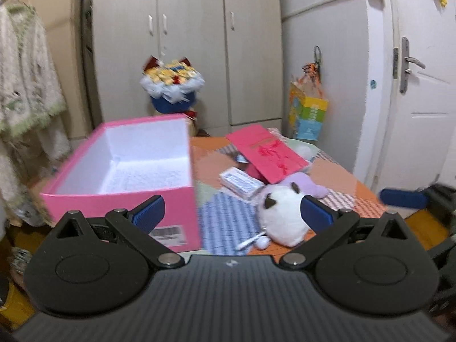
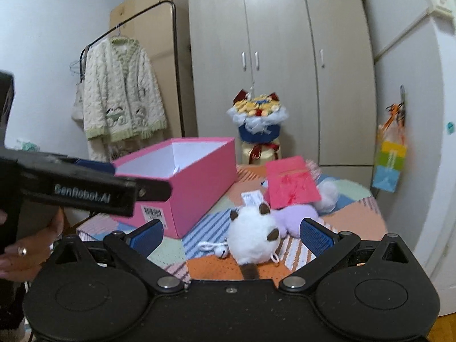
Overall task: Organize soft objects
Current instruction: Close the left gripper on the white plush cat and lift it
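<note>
On the patchwork bed: pink box (image 2: 182, 182), barcode label probably unreadable | left gripper (image 1: 232, 213) "GenRobot.AI", both spread

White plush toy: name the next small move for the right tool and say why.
Probably lower the right tool onto the white plush toy and close. The jaws stand open and empty with the toy lying loose between them, and the pink box beside it is open.

Left gripper (image 2: 94, 192) side: "GenRobot.AI" is showing in pale raised letters.
Pink box (image 2: 182, 199) sticker: a barcode is showing; its digits are blurring past reading.
Red envelope (image 2: 290, 182): darker red characters are showing, too blurred to read.
Hanging bag (image 2: 390, 165): print is staying illegible.
</note>
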Motion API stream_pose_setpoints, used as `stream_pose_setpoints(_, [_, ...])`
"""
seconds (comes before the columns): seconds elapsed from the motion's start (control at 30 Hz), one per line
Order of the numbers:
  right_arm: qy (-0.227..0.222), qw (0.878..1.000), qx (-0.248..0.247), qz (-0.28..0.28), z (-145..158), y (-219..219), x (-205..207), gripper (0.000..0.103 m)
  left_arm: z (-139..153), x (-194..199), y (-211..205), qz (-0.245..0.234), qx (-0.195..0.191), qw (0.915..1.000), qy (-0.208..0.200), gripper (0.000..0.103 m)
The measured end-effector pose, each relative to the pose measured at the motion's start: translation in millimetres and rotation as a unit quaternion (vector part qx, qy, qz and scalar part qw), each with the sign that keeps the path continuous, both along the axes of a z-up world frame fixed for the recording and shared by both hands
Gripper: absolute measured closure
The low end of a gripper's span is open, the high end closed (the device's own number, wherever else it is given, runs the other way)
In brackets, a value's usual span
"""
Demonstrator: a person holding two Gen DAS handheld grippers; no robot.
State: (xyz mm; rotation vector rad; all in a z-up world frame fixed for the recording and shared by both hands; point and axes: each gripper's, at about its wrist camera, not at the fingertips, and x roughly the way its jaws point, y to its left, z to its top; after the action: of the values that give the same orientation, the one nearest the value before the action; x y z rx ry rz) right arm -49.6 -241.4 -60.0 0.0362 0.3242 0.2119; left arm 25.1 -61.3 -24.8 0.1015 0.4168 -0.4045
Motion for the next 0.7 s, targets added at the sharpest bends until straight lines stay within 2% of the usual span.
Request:
stream_pose_setpoints(0.07, [0.002,1.0,0.003,0.02,-10,-4,14,0.0,-8,9,-9,-0.016,-0.002,0.9999,0.002,0.0])
stream_pose_setpoints(0.13, [0.017,0.999,0.024,0.039,-24,-9,31,0.0,-16,13,-22,-0.025,0.014,0.9995,-0.013,0.0])
stream_pose_setpoints(0.2, [0.029,0.998,0.031,0.043,-35,-12,47,0.0,-24,19,-33,-0.037,0.024,0.999,-0.01,0.0])
stream_pose_setpoints(0.33, [0.034,0.999,0.016,0.024,-49,-10,68,0.0,-40,46,-40,-0.076,-0.019,0.9959,0.046,0.0])
stream_pose_setpoints(0.4, [0.033,0.999,0.015,0.018,-57,-12,75,0.0,-49,57,-44,-0.081,-0.03,0.9945,0.059,0.003])
stream_pose_setpoints(0.57, [0.04,0.999,0.006,0.017,-72,-8,89,0.005,-65,69,-56,-0.081,-0.024,0.9955,0.042,0.005])
stream_pose_setpoints(0.67, [0.049,0.999,0.014,0.012,-75,-12,98,0.007,-69,74,-59,-0.086,-0.027,0.9949,0.045,0.011])
stream_pose_setpoints(0.7, [0.055,0.998,0.021,0.009,-77,-13,101,0.007,-69,75,-58,-0.09,-0.029,0.9941,0.052,0.016])
